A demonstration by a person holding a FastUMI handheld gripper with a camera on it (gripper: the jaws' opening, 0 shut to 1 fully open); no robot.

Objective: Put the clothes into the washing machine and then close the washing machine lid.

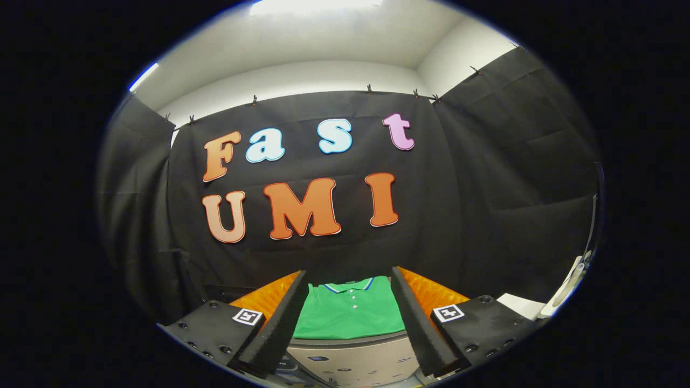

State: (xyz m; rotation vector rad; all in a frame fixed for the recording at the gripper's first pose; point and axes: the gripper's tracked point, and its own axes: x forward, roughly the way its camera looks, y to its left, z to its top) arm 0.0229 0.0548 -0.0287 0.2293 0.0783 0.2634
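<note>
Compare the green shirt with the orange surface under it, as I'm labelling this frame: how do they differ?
The green shirt is smooth cloth with a collar and buttons; the orange surface looks ribbed. The shirt lies between the open gripper fingers; the orange shows outside them. Both lie beyond the washing machine.

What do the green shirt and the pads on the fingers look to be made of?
Green shirt: soft knit fabric, matte, judging by its striped collar and button placket. It lies flat beyond the open hand-held gripper. Fingers: black foam-like pads, probably; the facing surface looks ridged and dull.
</note>
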